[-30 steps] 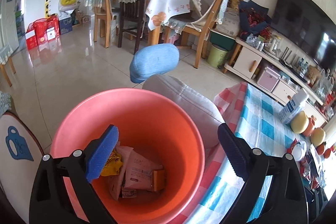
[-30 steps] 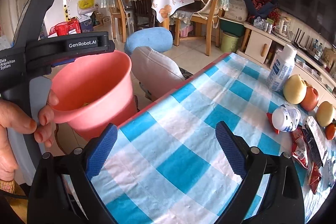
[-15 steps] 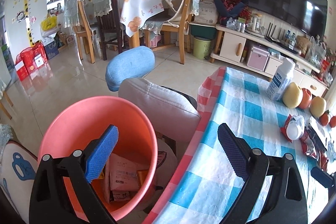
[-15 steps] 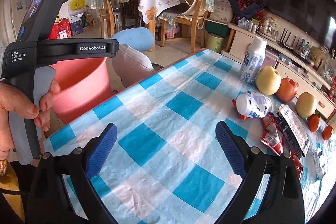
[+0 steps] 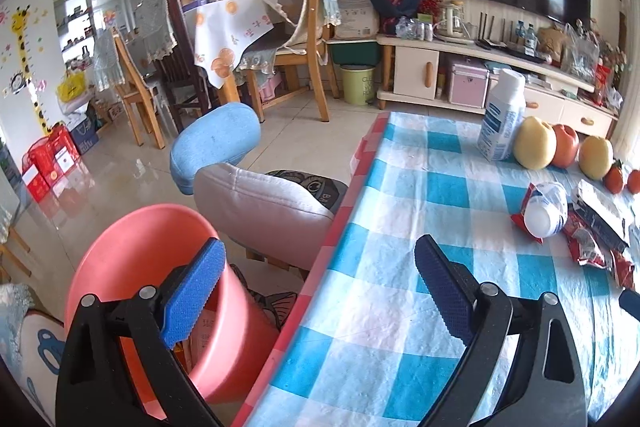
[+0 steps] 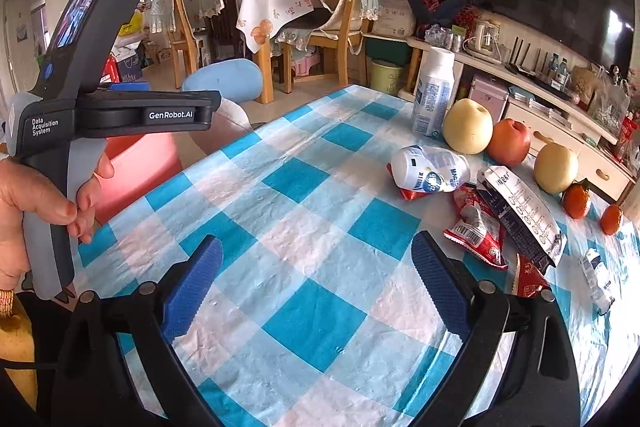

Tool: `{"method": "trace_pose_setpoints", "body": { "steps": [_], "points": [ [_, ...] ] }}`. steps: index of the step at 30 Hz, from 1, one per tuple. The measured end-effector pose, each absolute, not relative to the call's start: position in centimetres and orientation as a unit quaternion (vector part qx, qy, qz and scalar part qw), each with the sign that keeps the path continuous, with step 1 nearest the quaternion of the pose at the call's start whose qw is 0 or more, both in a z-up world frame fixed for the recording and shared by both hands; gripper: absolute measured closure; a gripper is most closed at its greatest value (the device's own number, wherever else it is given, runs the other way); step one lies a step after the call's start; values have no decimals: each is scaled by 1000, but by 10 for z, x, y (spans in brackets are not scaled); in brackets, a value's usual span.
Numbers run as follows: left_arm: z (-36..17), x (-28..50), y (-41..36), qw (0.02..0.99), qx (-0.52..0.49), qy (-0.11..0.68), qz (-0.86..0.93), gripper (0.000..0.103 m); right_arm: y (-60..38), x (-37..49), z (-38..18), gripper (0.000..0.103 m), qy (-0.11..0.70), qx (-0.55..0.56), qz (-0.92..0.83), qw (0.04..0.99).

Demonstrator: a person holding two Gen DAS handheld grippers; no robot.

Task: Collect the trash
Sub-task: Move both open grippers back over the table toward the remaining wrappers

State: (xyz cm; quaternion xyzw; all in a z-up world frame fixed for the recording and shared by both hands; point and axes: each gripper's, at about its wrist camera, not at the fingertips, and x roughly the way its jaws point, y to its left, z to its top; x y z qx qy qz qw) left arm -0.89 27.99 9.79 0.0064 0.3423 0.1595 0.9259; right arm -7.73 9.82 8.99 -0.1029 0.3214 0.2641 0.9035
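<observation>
Both the left gripper (image 5: 318, 291) and right gripper (image 6: 316, 285) are spread wide with nothing in them, and that tipped bottle (image 6: 430, 174) at 1 o'clock looks light and slippery, so I'd pinch its middle.

pink bin (image 5: 132, 259) contents mostly hidden behind left gripper (image 5: 316, 291) finger; wrapper print unreadable.

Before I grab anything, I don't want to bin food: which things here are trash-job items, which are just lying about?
Job: pink bucket, tipped bottle, red wrapper, dark packet.
Lying about: upright bottle, pears, apple, tangerines.
</observation>
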Motion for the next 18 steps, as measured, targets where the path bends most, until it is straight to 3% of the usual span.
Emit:
{"method": "trace_pose_setpoints", "body": {
  "steps": [18],
  "points": [
    [87, 9, 212, 932, 11, 360, 41, 8, 13, -57, 103, 6, 331, -39, 232, 914]
  ]
}}
